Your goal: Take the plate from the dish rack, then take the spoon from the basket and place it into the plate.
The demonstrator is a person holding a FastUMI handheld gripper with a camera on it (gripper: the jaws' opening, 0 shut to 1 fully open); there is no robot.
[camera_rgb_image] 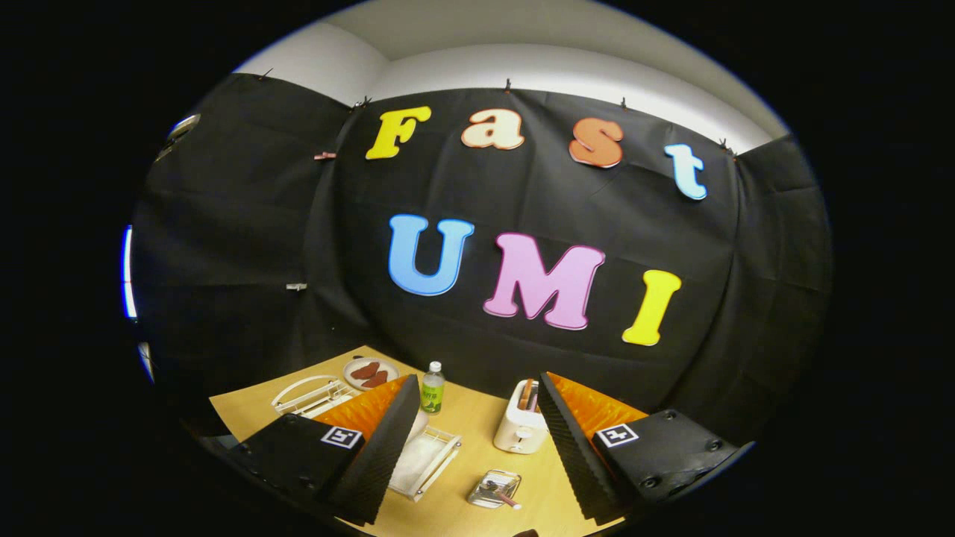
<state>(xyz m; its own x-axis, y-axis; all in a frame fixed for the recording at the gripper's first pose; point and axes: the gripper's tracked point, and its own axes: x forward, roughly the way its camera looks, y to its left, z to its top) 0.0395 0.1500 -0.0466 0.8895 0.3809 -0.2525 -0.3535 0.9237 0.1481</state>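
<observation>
Two fingers of gripper (470, 440) spread wide, holding nothing. Between them on table (462, 477): small metal basket (494, 488) with spoon, hard to make out. White dish rack (425, 459) partly hidden behind left finger; plate unclear.

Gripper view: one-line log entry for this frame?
gripper open, holding nothing | fingers raised above table | toaster and bottle ahead between fingers | white dish rack by one finger | small basket nearest
</observation>
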